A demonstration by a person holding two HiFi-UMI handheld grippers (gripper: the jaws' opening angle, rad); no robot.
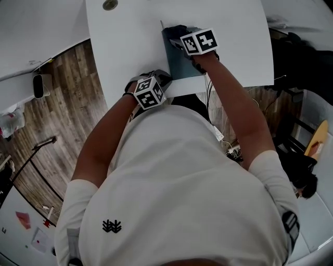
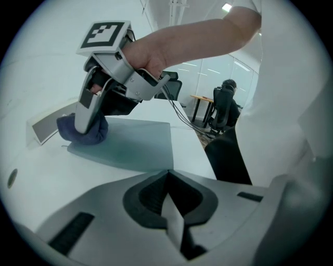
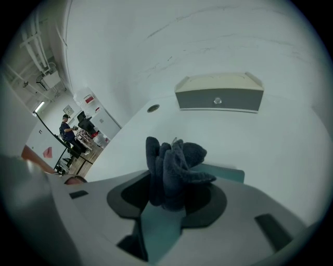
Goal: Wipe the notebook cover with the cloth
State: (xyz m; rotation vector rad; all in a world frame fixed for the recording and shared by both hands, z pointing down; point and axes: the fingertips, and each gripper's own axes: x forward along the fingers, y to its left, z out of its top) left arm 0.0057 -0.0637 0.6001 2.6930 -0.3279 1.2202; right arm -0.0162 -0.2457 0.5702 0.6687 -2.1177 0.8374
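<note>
A dark teal notebook [image 1: 182, 62] lies flat on the white table [image 1: 229, 31], near its front edge. My right gripper [image 1: 182, 34] is shut on a bunched dark blue cloth [image 3: 174, 166] and presses it onto the notebook's far corner [image 2: 86, 130]. The teal cover [image 3: 226, 174] shows just beyond the cloth in the right gripper view. My left gripper [image 1: 157, 79] rests at the notebook's near corner [image 2: 167, 179] with its jaws closed together. Whether the jaws pinch the cover edge [image 2: 130, 145] I cannot tell.
A low grey and white box [image 3: 218, 96] stands at the back of the table, with a round cable hole [image 1: 110, 4] to its left. Cables [image 1: 229, 148] hang below the table's front edge. Wooden floor [image 1: 57, 104] lies to the left. A person sits at a far desk [image 2: 226, 104].
</note>
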